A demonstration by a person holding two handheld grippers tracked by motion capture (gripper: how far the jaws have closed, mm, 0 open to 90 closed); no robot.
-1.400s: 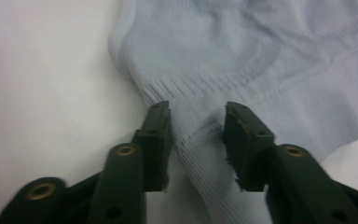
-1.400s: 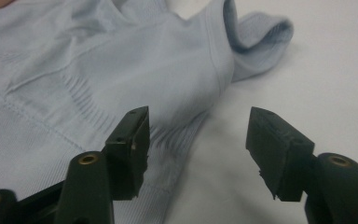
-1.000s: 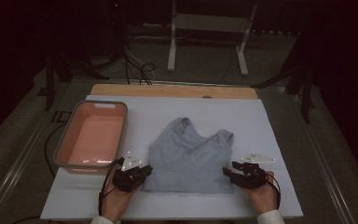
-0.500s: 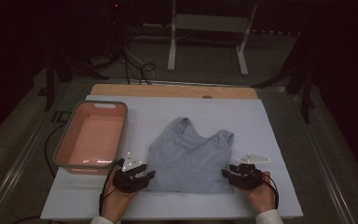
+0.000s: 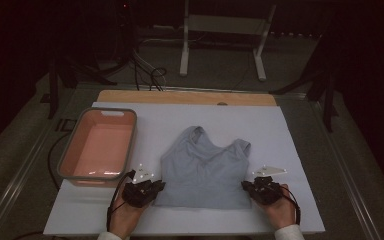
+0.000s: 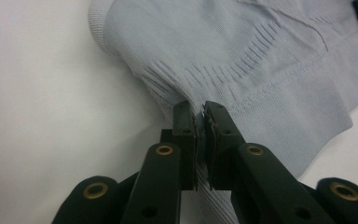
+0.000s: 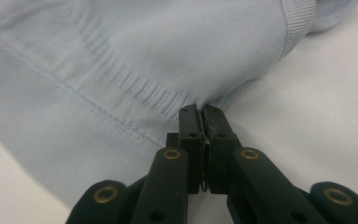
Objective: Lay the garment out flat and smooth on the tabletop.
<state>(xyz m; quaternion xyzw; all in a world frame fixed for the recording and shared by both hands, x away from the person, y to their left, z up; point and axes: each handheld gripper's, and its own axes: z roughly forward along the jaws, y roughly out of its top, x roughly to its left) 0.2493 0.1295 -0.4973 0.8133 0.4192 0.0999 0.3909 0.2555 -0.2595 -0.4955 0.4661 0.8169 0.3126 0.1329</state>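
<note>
Left hand-held gripper (image 5: 156, 186) pinching closed on cloth, right hand-held gripper (image 5: 246, 185) doing likewise, jaws pointing inward toward each other, both hands resting low, forearms entering from the near edge

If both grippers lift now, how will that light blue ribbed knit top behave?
The light blue ribbed knit top is probably floppy: fabric puckers where the left gripper and right gripper pinch its side edges. Its middle would likely sag. It looks thin, so likely light.
</note>
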